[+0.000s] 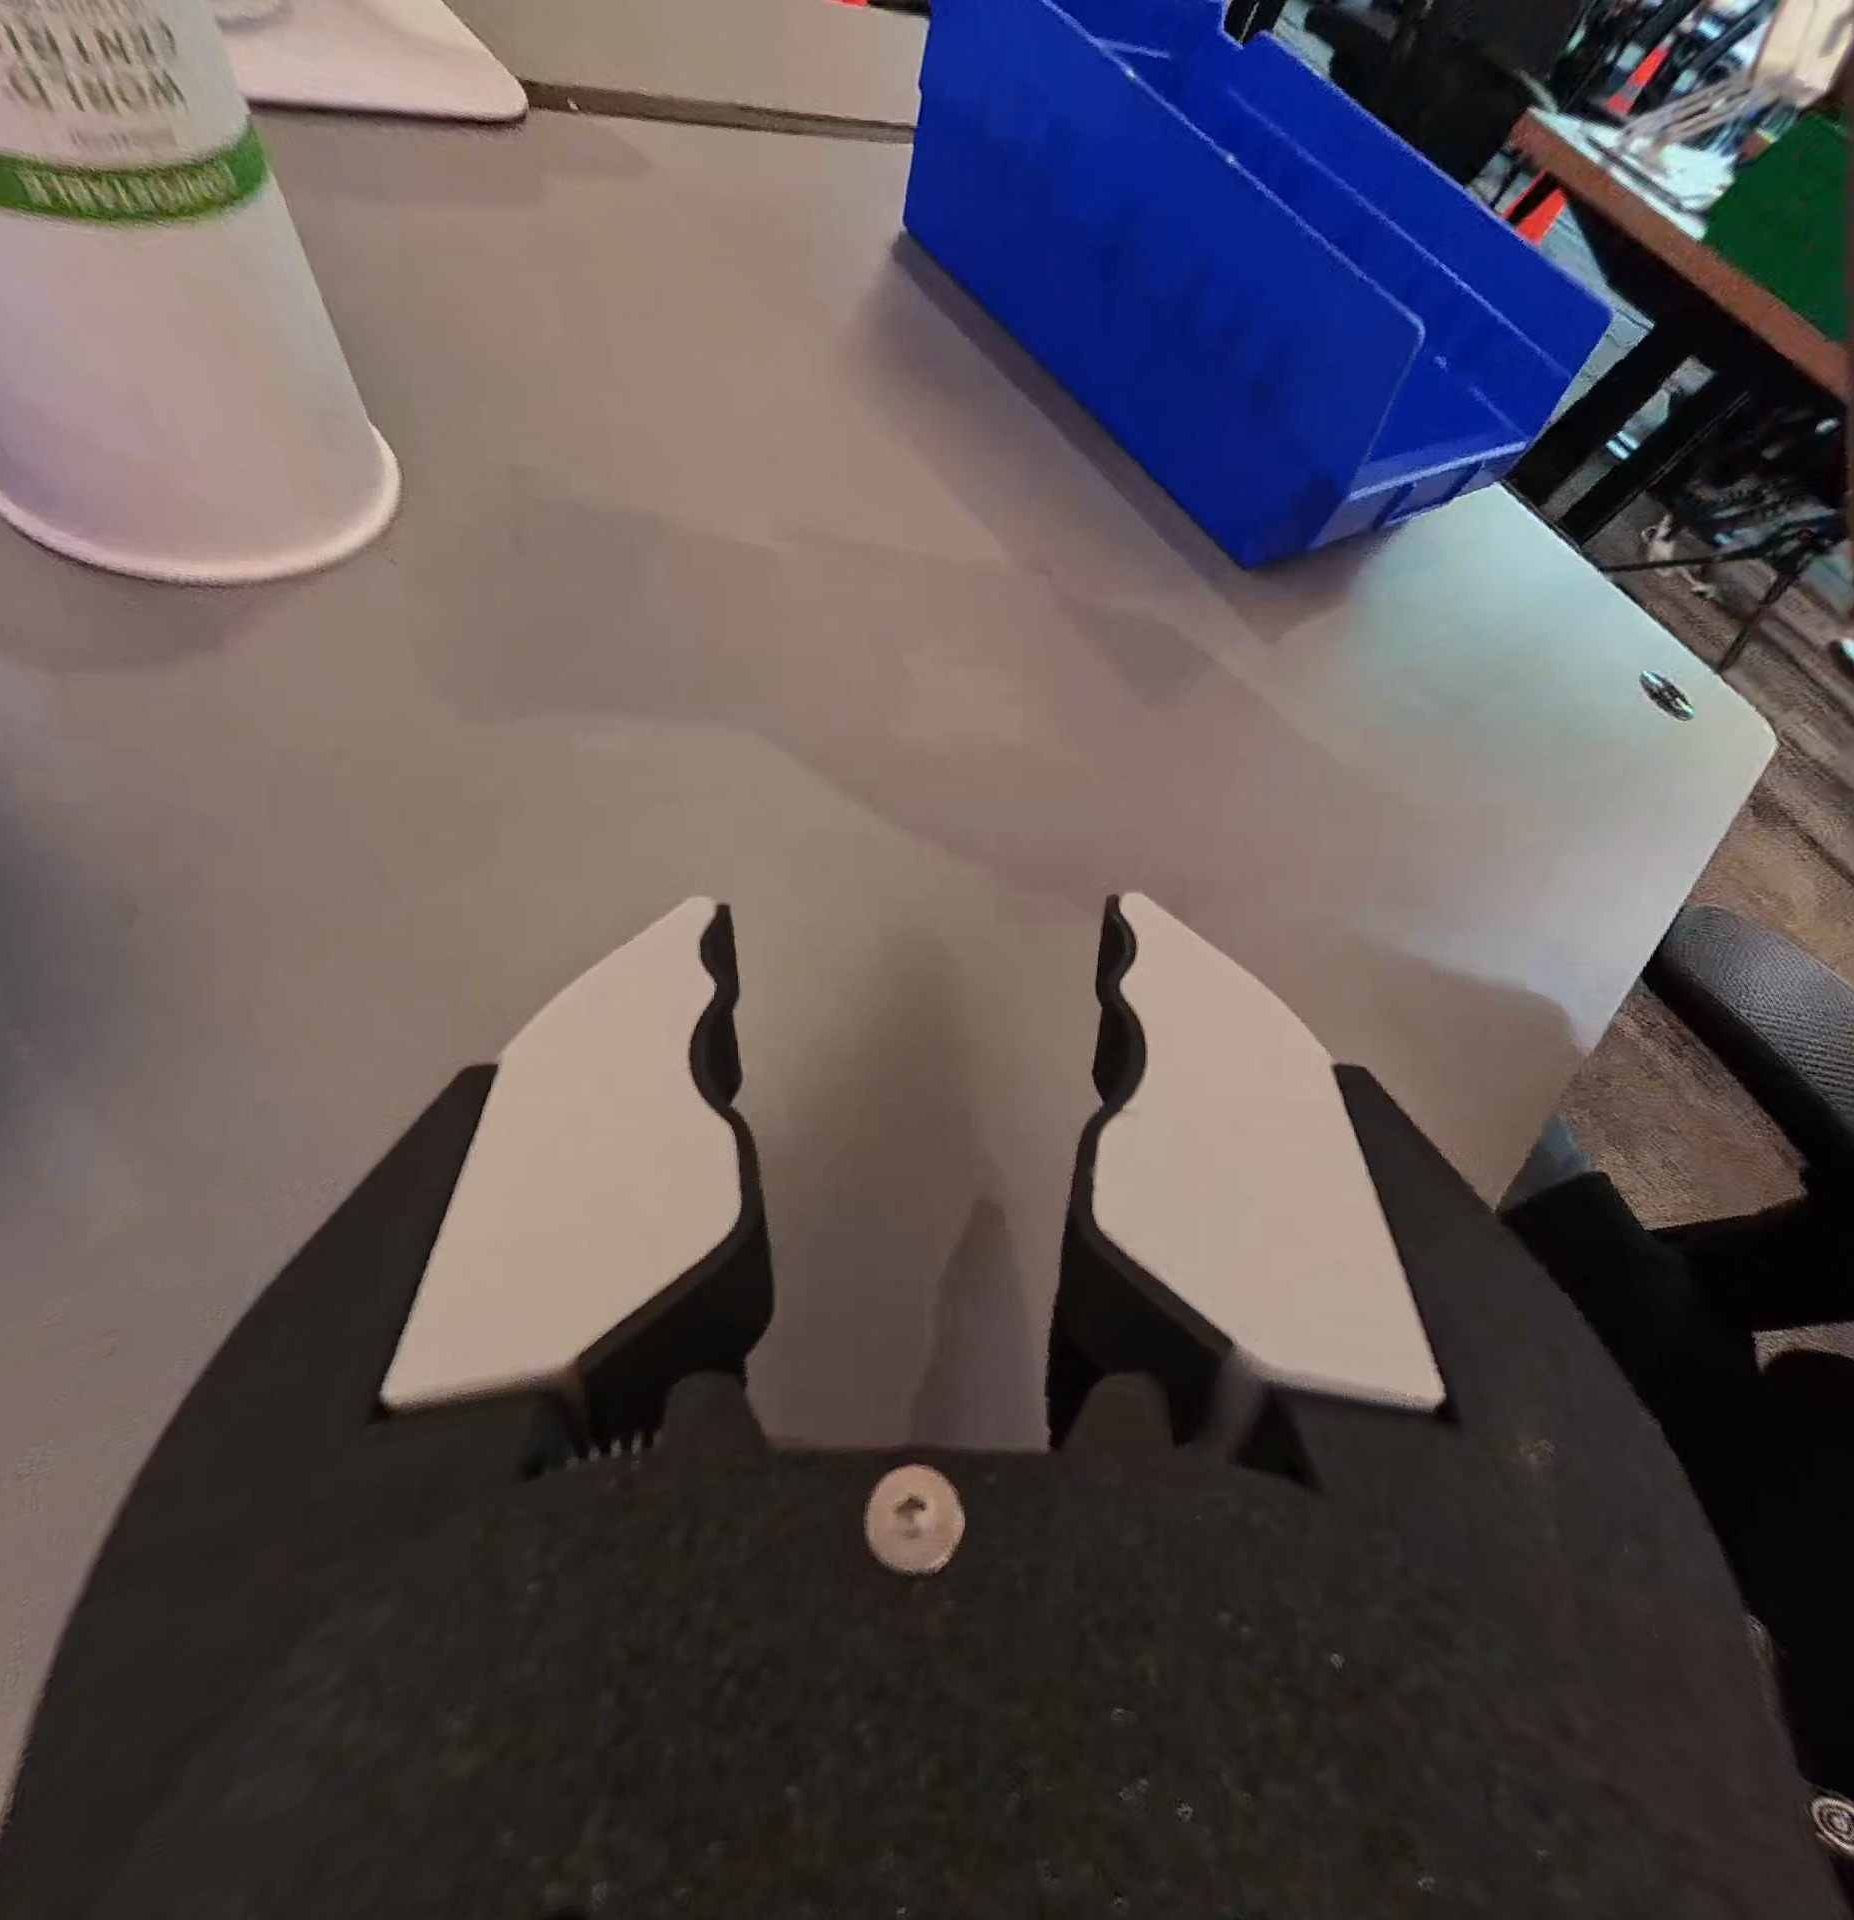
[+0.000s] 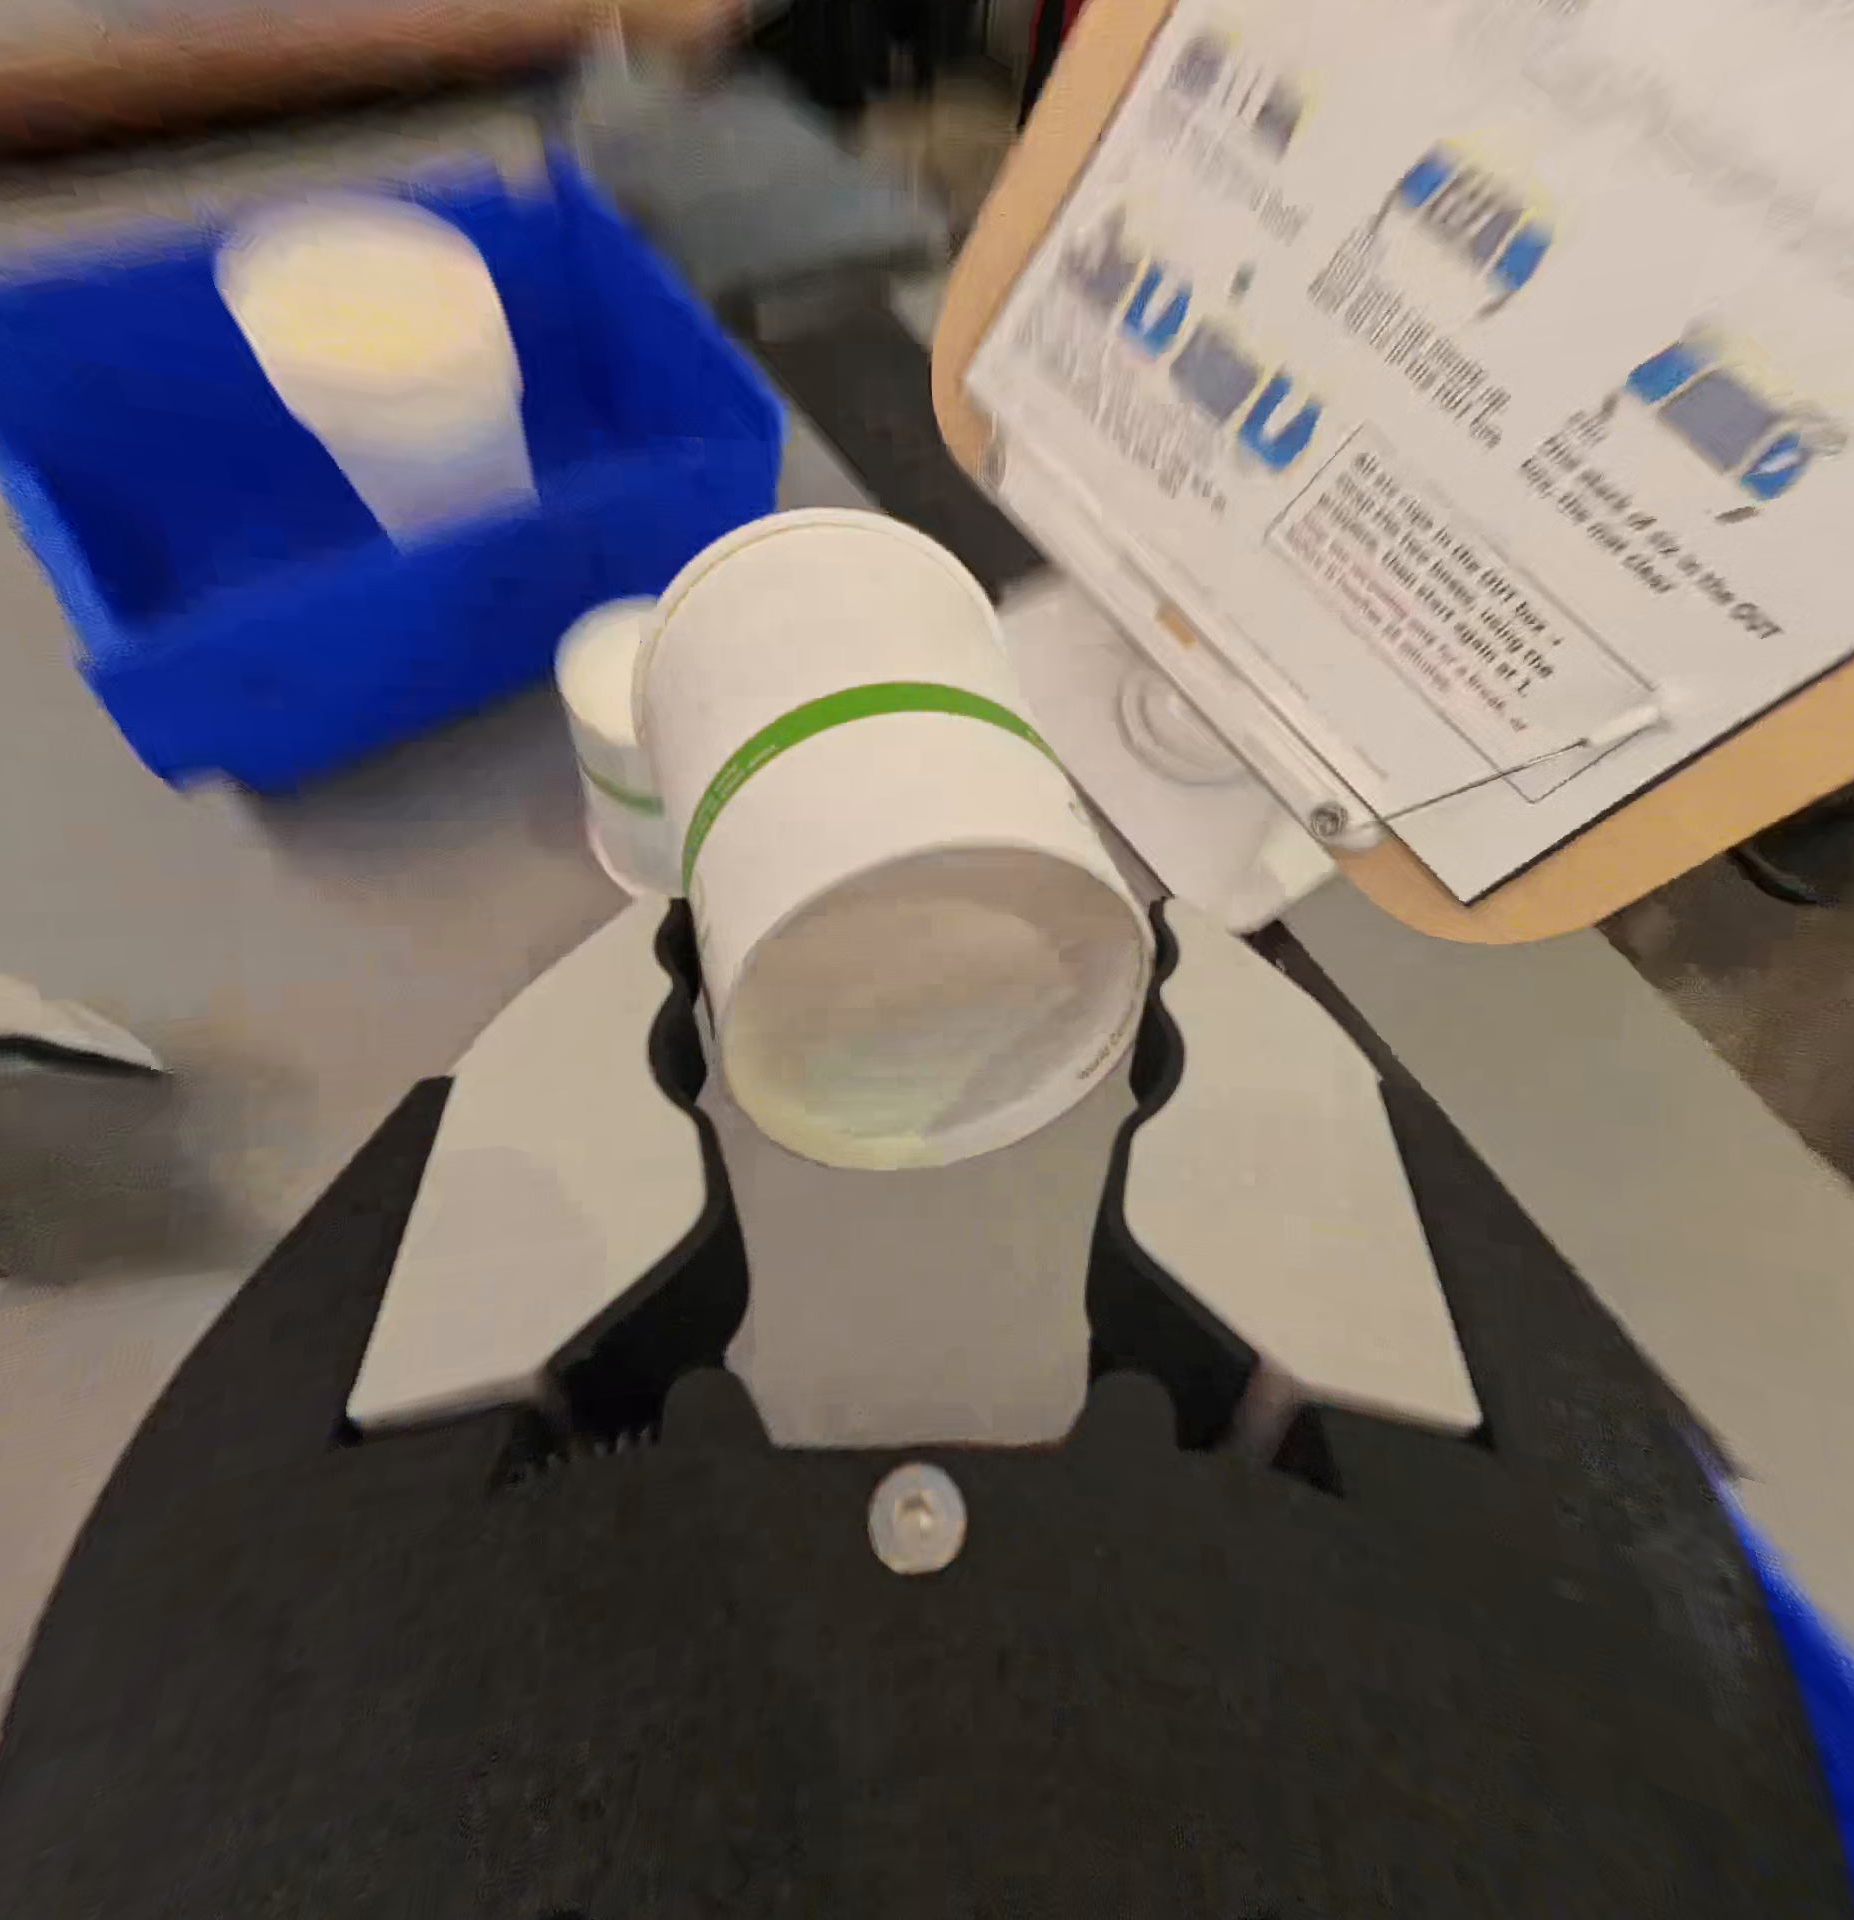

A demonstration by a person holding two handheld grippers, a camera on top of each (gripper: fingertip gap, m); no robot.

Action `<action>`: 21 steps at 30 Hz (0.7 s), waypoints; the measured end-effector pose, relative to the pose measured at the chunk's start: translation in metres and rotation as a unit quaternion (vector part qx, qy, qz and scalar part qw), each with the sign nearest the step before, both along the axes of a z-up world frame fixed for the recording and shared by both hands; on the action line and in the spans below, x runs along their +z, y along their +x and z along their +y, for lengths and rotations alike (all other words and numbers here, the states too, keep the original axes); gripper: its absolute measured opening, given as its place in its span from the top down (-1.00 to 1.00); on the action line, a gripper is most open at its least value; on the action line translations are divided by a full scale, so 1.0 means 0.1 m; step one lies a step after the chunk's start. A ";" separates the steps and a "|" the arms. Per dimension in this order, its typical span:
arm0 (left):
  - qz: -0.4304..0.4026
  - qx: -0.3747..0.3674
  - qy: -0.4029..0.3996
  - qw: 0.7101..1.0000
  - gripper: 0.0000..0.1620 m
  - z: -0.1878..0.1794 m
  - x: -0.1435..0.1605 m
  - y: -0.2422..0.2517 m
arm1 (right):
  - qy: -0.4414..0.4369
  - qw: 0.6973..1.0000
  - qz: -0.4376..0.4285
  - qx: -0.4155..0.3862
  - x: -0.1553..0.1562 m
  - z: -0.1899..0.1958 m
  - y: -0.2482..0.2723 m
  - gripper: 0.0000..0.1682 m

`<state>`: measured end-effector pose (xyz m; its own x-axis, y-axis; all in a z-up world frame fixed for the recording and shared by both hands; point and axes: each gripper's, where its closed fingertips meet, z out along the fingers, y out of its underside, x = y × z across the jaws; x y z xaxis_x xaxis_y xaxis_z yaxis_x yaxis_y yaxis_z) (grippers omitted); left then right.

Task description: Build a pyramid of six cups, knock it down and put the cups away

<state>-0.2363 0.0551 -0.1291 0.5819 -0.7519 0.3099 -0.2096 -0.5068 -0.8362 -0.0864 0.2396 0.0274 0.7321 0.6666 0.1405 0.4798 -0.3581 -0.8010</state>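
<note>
— Right gripper (image 2: 912, 1013) has a white paper cup with a green band (image 2: 881, 821) pinched between its fingers, bottom end facing the camera, tipped over above the grey table (image 2: 227, 935).

— Any more cups?

— One small white cup (image 2: 606, 727) stands just behind it. Another blurry cup (image 2: 383, 353) sits in the blue plastic bin (image 2: 279, 644). A paper sheet on a tan board (image 2: 1474, 416) leans nearby.

— And the left gripper (image 1: 918, 977)?

— Spread wide, holding nothing. An upside-down white cup with a green band (image 1: 144, 343) stands on the table, well apart from an empty blue bin (image 1: 1214, 312).
</note>
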 end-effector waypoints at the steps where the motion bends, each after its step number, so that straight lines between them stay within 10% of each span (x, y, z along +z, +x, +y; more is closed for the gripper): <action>1: 0.006 -0.003 -0.003 1.000 0.20 0.00 -0.04 0.01 | -0.023 0.998 -0.056 0.013 -0.10 0.08 -0.03 0.04; 10: 0.030 -0.027 0.003 0.999 0.22 -0.04 -0.11 0.04 | -0.220 0.894 -0.373 0.115 -1.23 0.37 -0.16 0.04; 21: 0.036 -0.034 0.004 0.999 0.22 0.01 -0.12 -0.03 | -0.235 0.866 -0.418 0.140 -1.50 0.41 -0.32 0.04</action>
<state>-0.2392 0.0557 -0.1411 0.5504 -0.7925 0.2627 -0.3026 -0.4826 -0.8219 -0.1181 0.2807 -0.1231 0.3059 0.9289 0.2086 0.9426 -0.3264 0.0708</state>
